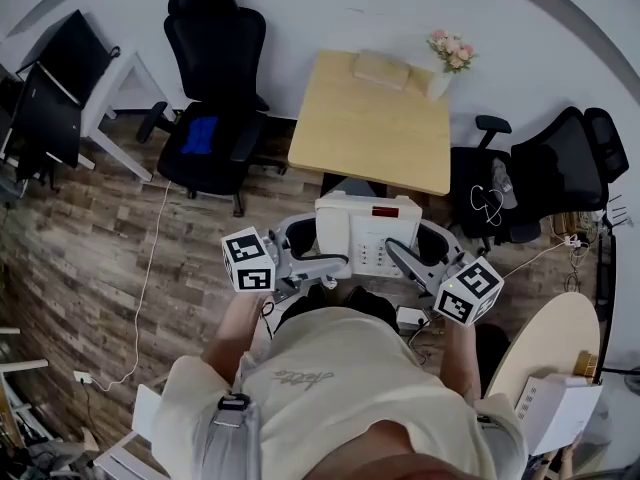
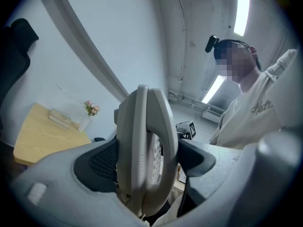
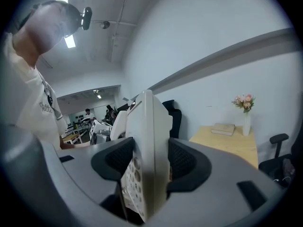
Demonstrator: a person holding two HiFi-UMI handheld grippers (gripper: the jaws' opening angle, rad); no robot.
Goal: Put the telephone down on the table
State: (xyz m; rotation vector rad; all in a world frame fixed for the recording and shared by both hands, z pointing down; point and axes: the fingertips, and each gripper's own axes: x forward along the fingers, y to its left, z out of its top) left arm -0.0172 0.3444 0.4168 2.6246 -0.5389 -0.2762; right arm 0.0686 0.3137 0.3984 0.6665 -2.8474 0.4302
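The left gripper's (image 1: 300, 256) jaws pinch the left edge of a white plastic desk telephone (image 1: 365, 230) with a keypad, dark ribbed pads (image 2: 102, 163) pressed on both its faces. The right gripper's (image 1: 420, 253) jaws clamp its right edge likewise, so the telephone hangs in the air before the person's chest. Well beyond it stands a light wooden table (image 1: 365, 133) with a pale book (image 1: 381, 69) and a white vase of pink flowers (image 1: 440, 83) at its far side. A good set-down probably means carrying both grippers forward together, keeping the telephone level, lowering it onto the bare near part, and spreading the jaws only once its base rests flat.
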